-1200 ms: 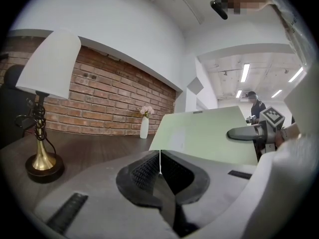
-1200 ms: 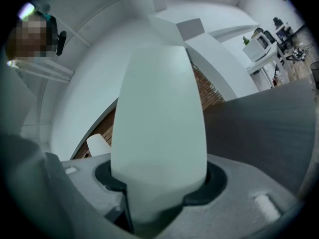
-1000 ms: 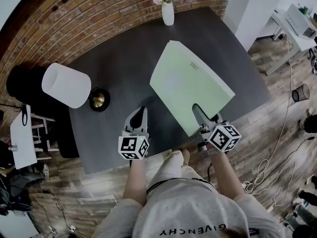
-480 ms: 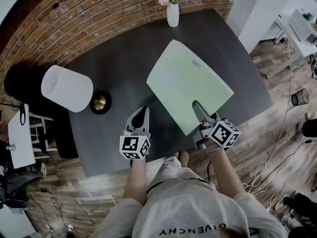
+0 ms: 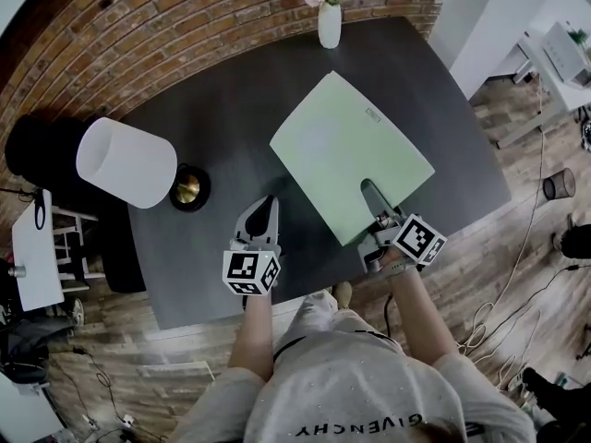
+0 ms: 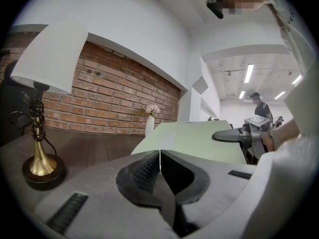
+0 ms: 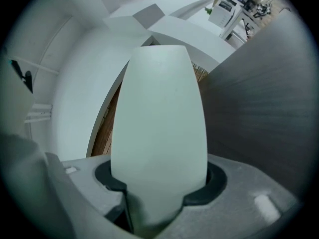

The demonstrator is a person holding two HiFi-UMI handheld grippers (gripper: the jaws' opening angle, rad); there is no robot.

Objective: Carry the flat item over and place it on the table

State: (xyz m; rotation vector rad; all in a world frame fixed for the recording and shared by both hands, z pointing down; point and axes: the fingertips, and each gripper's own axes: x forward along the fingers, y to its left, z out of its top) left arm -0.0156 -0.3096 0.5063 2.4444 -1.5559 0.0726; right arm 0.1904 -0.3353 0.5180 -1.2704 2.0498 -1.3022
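Observation:
The flat item point(image 5: 346, 150) is a pale green sheet with rounded corners, lying out over the dark table point(image 5: 222, 127) toward its right half. My right gripper point(image 5: 371, 194) is shut on the sheet's near edge. In the right gripper view the sheet point(image 7: 159, 113) rises from between the jaws of my right gripper point(image 7: 159, 183) and hides most of the scene. My left gripper point(image 5: 261, 212) hovers over the table's near side, left of the sheet, shut and holding nothing. The left gripper view shows my left gripper point(image 6: 160, 168) with its pads together, and the flat item point(image 6: 199, 141) to the right.
A lamp with a white shade point(image 5: 129, 162) and brass base point(image 5: 188, 188) stands at the table's left. A white vase with pink flowers point(image 5: 330, 21) stands at the far edge. A white desk point(image 5: 563, 49) and a bin point(image 5: 560, 172) are off to the right, with cables on the wooden floor.
My right gripper and the green sheet have shifted a little farther in over the table. The left gripper has barely moved.

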